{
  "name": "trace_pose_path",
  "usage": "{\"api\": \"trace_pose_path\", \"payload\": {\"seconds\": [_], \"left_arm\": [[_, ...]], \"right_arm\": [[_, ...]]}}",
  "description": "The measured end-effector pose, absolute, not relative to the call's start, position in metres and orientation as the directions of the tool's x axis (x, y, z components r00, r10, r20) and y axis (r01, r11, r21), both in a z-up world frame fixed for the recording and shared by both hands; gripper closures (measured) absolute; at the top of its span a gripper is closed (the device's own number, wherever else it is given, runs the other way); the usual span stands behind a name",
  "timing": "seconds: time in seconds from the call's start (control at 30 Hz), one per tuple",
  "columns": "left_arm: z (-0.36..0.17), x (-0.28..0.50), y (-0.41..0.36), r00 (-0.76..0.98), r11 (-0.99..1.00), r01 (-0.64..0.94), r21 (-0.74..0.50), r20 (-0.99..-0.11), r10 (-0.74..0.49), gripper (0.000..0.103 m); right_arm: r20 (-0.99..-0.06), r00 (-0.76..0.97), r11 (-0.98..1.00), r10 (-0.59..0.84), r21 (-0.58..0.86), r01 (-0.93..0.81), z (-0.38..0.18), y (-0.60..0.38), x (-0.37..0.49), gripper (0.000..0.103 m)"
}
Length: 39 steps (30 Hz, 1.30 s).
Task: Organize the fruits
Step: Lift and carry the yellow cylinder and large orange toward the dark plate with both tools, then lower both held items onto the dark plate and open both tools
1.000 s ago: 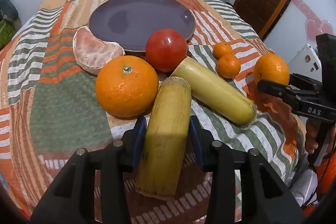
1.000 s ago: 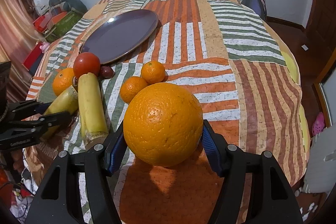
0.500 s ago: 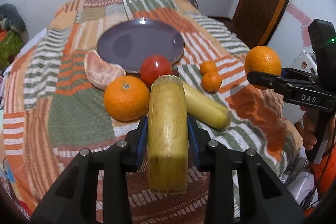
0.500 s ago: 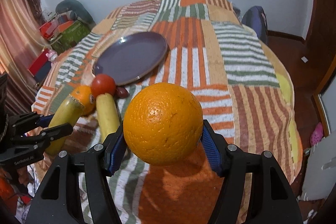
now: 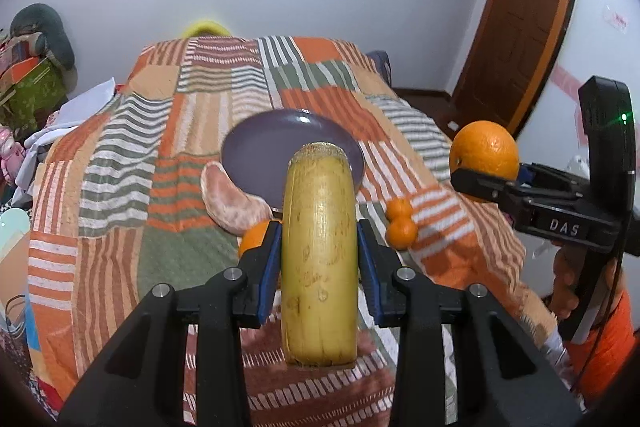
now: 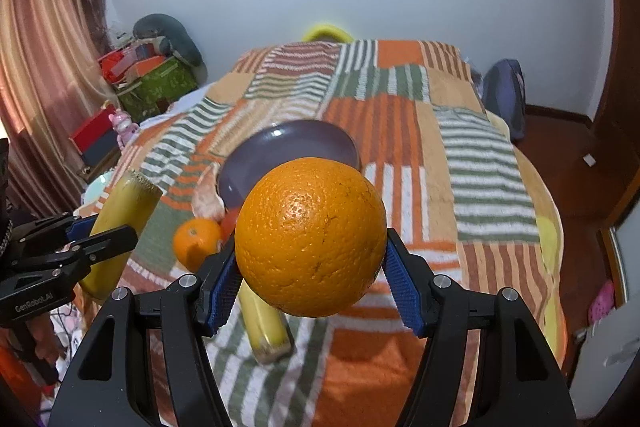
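Gripping a banana [image 5: 319,251], the left tongs [image 5: 319,255] hold it above the bed [image 5: 192,259]. Right tongs [image 6: 310,267] clamp an orange [image 6: 311,235], likely bound for the far plate [image 6: 280,143].

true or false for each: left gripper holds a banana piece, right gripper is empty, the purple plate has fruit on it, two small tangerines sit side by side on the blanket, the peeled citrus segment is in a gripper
1. The left gripper holds a banana piece. True.
2. The right gripper is empty. False: it is shut on a large orange.
3. The purple plate has fruit on it. False: no fruit shows on its visible surface.
4. Two small tangerines sit touching on the blanket. True.
5. The peeled citrus segment is in a gripper. False: it lies on the blanket at the plate's edge.
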<state>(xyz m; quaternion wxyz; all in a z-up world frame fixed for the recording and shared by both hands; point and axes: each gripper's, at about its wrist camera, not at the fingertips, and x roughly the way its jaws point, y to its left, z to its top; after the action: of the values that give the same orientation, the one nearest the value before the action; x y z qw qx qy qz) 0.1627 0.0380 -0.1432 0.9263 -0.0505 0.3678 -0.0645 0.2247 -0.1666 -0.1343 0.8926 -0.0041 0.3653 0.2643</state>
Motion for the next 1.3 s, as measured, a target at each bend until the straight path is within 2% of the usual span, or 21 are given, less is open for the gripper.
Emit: {"api": "trace_pose_path", "payload": {"seconds": [0.43, 1.3], "left_arm": [[-0.129, 0.195, 0.058, 0.771, 0.988, 0.028, -0.15, -0.626, -0.117, 0.067], [-0.163, 0.297, 0.082, 0.749, 0.987, -0.01, -0.158, -0.656, -0.097, 0.067]], "right_arm": [[-0.611, 0.616, 0.848, 0.496, 0.191, -0.494, -0.126, -0.145, 0.256, 0.041], [-0.677, 0.565, 0.849, 0.472, 0.176, -0.498, -0.161, -0.102, 0.333, 0.041]]}}
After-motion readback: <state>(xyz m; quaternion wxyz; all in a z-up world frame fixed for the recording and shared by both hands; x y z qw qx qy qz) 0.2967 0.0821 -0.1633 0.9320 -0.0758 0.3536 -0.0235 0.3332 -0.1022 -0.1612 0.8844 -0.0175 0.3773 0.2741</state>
